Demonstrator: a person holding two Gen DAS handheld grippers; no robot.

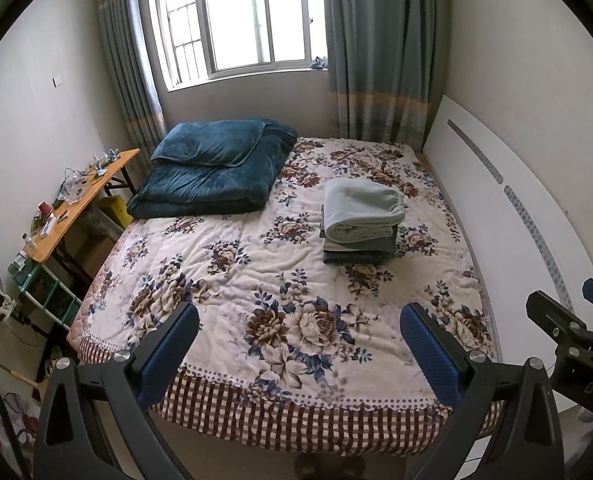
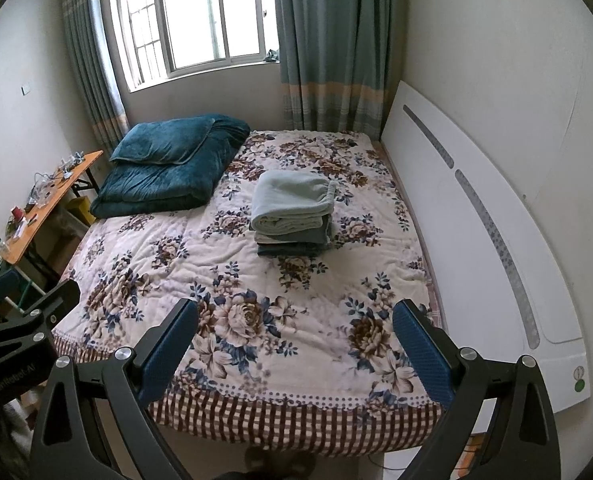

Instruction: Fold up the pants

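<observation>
Left gripper (image 1: 300, 344) and right gripper (image 2: 294, 340), both spread wide and empty, above the bed's (image 1: 232, 280) near edge. Folded pants (image 1: 360, 216) stacked mid-bed toward the headboard (image 2: 476, 216); lower layers mostly hidden.

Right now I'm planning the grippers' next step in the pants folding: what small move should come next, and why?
Probably hold both back from the bed. The left gripper and right gripper are open and empty above the bed's near edge, and the stack of folded clothes already sits neatly on the floral quilt, with no unfolded pants in view.
</observation>
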